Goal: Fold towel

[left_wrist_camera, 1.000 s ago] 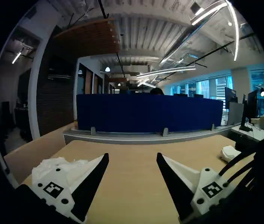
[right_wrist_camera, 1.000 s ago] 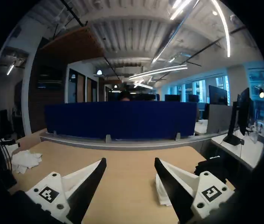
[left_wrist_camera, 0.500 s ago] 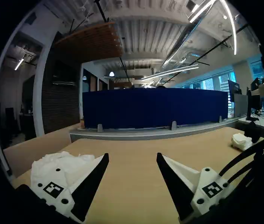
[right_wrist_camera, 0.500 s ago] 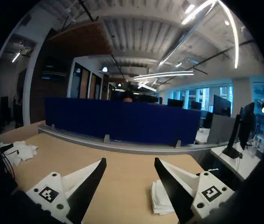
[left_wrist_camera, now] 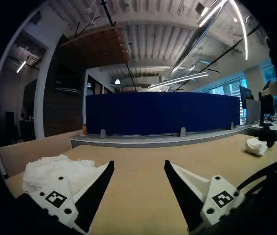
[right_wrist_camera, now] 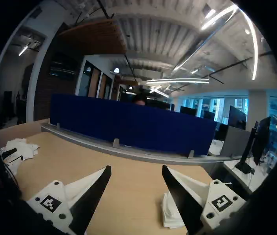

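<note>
A crumpled white towel lies on the wooden table at the left, partly behind the left finger of my left gripper, which is open and holds nothing. A smaller bunched white towel lies far right near the table edge. In the right gripper view, a folded white towel stack lies by the right finger of my right gripper, which is open and holds nothing. More crumpled white towels lie at the far left of the table.
A blue divider panel on a grey rail runs along the table's far edge, also visible as a blue divider. Monitors stand on a desk to the right. Dark cables hang at the left edge.
Both views have swung and dropped slightly toward the table. The crumpled towel looms larger at the left finger; the folded stack stays beside the right finger. Both grippers remain open.
</note>
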Available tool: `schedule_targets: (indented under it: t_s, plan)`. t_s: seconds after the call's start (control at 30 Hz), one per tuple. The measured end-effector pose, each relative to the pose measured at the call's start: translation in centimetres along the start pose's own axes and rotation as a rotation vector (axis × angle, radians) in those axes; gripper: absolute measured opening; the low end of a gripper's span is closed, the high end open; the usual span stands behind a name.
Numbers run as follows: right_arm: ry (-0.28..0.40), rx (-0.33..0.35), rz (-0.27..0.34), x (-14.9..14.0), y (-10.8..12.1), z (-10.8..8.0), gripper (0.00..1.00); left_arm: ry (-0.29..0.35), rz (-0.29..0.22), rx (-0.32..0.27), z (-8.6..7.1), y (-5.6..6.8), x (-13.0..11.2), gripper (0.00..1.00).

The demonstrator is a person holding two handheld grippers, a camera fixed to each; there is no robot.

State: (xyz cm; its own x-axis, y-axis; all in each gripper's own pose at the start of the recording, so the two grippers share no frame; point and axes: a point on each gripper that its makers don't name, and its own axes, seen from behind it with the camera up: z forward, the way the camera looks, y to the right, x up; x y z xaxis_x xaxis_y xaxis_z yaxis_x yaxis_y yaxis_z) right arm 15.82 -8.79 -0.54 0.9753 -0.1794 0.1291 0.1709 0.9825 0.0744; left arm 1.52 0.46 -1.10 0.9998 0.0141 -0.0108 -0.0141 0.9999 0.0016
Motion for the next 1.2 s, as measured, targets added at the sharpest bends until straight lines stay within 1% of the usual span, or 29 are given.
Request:
schedule_targets:
  t_s: [0.27,0.47,0.77,1.2]
  plan:
    - [-0.007,-0.005,0.005,-1.0,0.2,0.3,1.00,-0.005,0.018,-0.005,0.6,0.3,-1.4,0.95]
    - [-0.010,-0.003,0.001,-1.0,0.3,0.5,1.00,-0.011,0.004,-0.008,0.8,0.5,-1.5,0.95]
    - [-0.007,-0.006,0.017,-0.8,0.9,0.7,1.00,-0.010,-0.007,-0.010,0.7,0.5,-1.6,0.95]
    - [0.001,-0.016,0.022,-1.1,2.2,0.9,1.00,-0.011,-0.015,-0.011,0.7,0.1,-1.7,0.95]
